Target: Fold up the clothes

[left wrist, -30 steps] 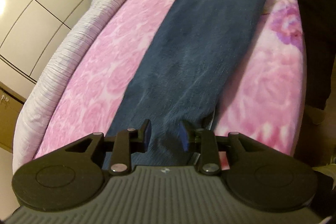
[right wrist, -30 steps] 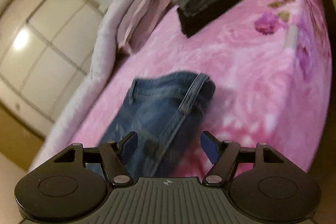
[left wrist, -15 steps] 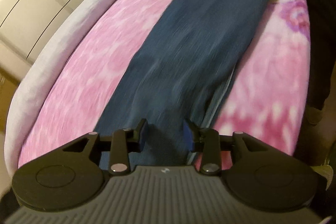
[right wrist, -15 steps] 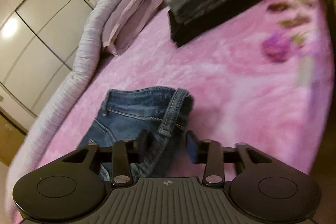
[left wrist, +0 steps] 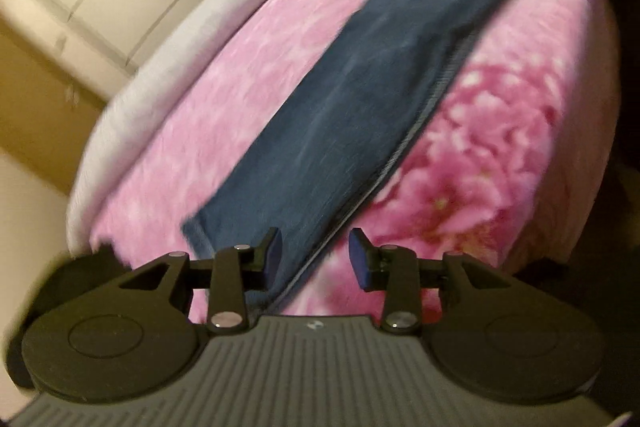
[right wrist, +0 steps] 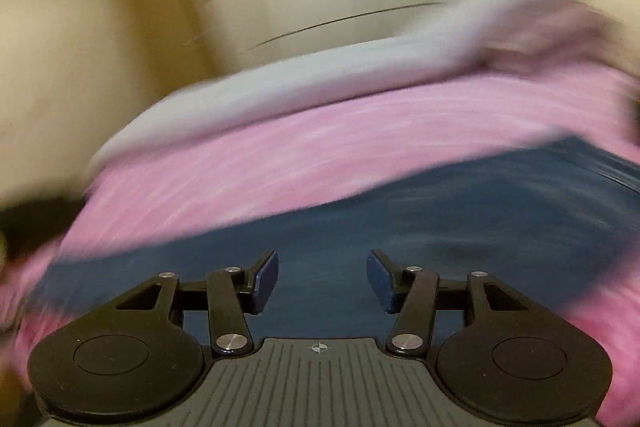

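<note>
Lying long across the pink floral blanket (left wrist: 256, 75), the jeans (left wrist: 360, 99) look heavy, limp; their hem sits just ahead of the part-open, empty left gripper (left wrist: 315, 254). The right gripper (right wrist: 322, 277), jaws opening and empty, hovers over denim. Pinch hem corners.

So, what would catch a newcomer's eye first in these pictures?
The dark blue jeans first, laid long across the bright pink flowered blanket. Next, the left hand-held gripper at their hem, nothing pinched. The right view is blurred, with denim under the opening right hand-held gripper.
</note>
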Motion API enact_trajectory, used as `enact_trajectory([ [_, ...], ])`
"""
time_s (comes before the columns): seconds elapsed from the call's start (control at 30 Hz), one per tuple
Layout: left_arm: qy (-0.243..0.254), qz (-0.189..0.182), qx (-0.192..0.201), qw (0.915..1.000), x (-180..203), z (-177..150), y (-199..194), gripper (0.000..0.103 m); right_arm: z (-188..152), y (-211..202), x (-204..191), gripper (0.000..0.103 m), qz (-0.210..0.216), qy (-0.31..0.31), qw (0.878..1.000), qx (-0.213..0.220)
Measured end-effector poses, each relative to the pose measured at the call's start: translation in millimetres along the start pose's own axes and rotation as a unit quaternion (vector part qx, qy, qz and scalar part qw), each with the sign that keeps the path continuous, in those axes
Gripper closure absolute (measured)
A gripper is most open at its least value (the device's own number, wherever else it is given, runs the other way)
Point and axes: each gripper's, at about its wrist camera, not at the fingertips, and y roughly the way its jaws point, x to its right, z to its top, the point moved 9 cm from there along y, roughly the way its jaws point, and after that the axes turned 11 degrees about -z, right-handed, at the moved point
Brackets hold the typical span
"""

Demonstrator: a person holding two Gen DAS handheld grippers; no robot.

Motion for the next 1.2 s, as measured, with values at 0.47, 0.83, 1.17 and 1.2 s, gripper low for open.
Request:
enact_trajectory([
  [0.47, 0.143, 0.031, -0.064, 0.9872, -18.3, -44.7, 25.0, 0.083, -71.5, 55.8, -162.4, 0.050, 0.062, -0.448, 0.892, -0.019],
  [0.83, 0.142, 0.046, -0.058, 0.9871, -24.6, -63.7, 17.4, 0.103, -82.6, 54.1, -157.5, 0.100, 0.032, -0.507, 0.861, -0.017],
  [1.17, 0.104, 0.069, -0.079, 0.9890, -24.7, -68.7, 7.8, 0.096, -85.7, 48.6, -149.4, 0.091, 0.015, -0.498, 0.866, -0.050],
  [1.2, 0.082, 0.075, -0.079, 0.9907, -26.5, -70.3, 2.5, 0.095, -82.6, 46.1, -148.0, 0.087, 0.010, -0.485, 0.873, -0.049],
])
